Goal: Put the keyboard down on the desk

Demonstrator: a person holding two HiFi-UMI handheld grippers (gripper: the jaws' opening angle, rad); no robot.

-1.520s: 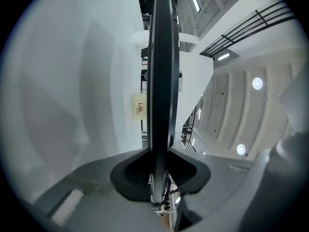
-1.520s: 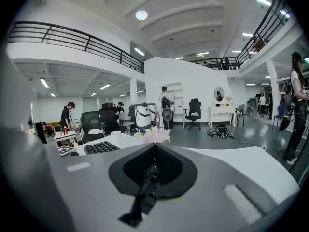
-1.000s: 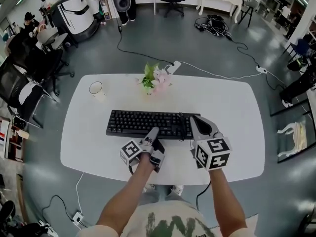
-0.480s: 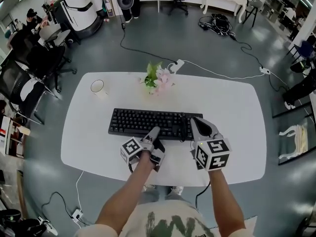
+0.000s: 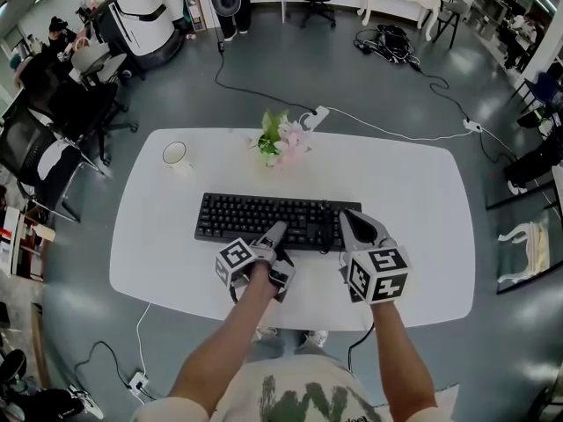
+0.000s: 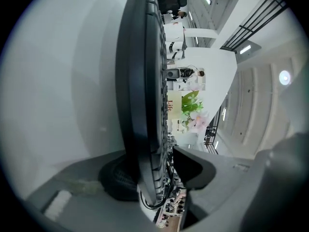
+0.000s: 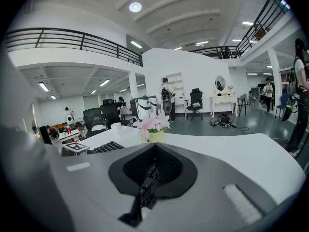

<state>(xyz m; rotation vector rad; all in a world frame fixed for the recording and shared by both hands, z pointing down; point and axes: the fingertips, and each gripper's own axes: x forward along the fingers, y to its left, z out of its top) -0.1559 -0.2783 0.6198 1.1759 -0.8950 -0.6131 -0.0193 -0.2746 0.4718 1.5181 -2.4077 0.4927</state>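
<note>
**A:** Where does everything sit?

**B:** The white desk (image 5: 422, 192) fills most of my view. The black keyboard (image 5: 264, 218) lies across its middle, long side toward me. It looks down on the top, as far as I can judge.

**A:** And your claws?

**B:** My left claw (image 5: 276, 234) is at the near edge. Its jaws have just been opening. The edge sits between them with a gap on the key side, so nothing is squeezed. My right claw (image 5: 347, 222) is clamped on the keyboard's right end.

**A:** What could go wrong?

**B:** One side is loose and the other is gripped. If I draw the right claw back before it lets go, the keyboard would swing or drag across the desk. My left lower jaw seems to sit under the near edge. If I pull it out at a slant, it could tip that edge up and drop it. A shove forward might send the keyboard into the flowers (image 5: 281, 143) just beyond it. The mug (image 5: 174, 155), well apart at the far left, is the least at risk.
</note>
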